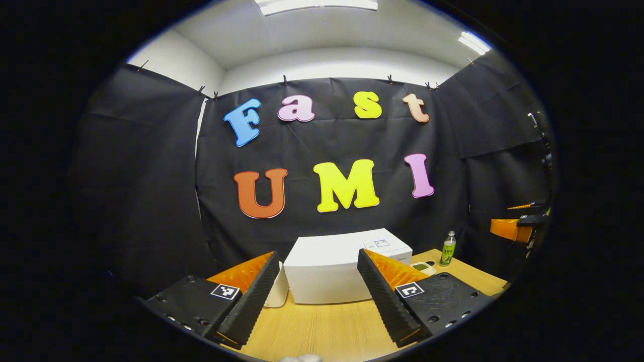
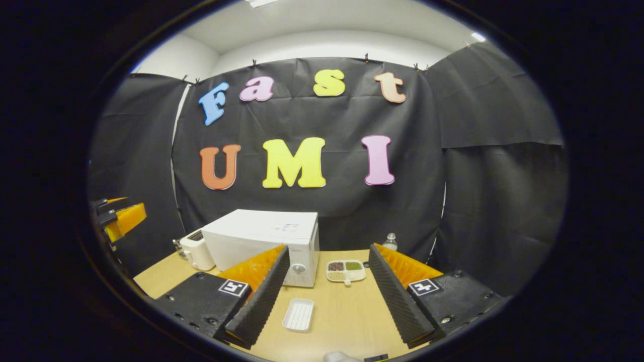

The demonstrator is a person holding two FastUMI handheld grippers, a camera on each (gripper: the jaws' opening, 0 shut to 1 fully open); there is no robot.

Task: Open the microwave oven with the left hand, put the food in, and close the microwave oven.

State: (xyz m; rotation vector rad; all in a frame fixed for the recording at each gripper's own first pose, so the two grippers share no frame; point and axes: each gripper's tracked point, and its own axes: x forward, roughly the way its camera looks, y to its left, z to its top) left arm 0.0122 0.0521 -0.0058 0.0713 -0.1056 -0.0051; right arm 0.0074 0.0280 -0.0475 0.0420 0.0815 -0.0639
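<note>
We hold both grippers, left gripper (image 1: 317,301) and right gripper (image 2: 327,301), spread apart above the surface (image 2: 342,311); microwave oven (image 2: 266,241) closed; food tray (image 2: 346,270) beside it.

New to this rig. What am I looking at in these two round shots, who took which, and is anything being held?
There is no robot arm here. A person holds a two-finger gripper in each hand, and a fisheye camera rides on each one, looking forward along its jaws.

In the left gripper view, the left gripper is at the bottom, jaws apart and empty. Ahead on the wooden table sits the white microwave oven, door closed, with a green bottle to its right.

The right gripper view shows the right gripper, also apart and empty. It sees the same microwave from the other side, a white toaster beside it, a divided food tray with three fillings, and an empty white tray nearer the camera.

So nothing is held yet.
</note>
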